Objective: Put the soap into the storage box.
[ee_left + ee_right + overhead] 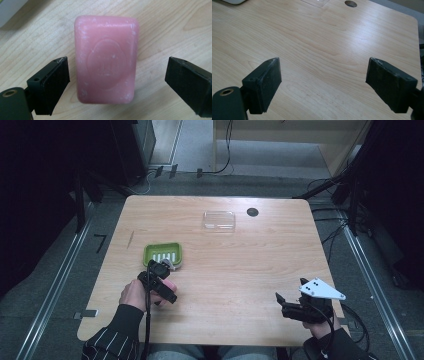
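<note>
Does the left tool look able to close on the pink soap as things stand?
Probably yes. The left tool is open with its jaws on either side of the pink soap, which lies flat on the table, nothing between them.

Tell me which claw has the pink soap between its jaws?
The left claw, beside the green dish. Its open jaws sit either side of the pink soap, not touching it. The right claw has only bare table between its jaws.

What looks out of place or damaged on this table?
The pink soap bar lies on the bare table, beside the green soap dish rather than in it. Its edges show whitish scuffs. The clear lid sits apart at the far side. The left tongs are open around the bar.
</note>
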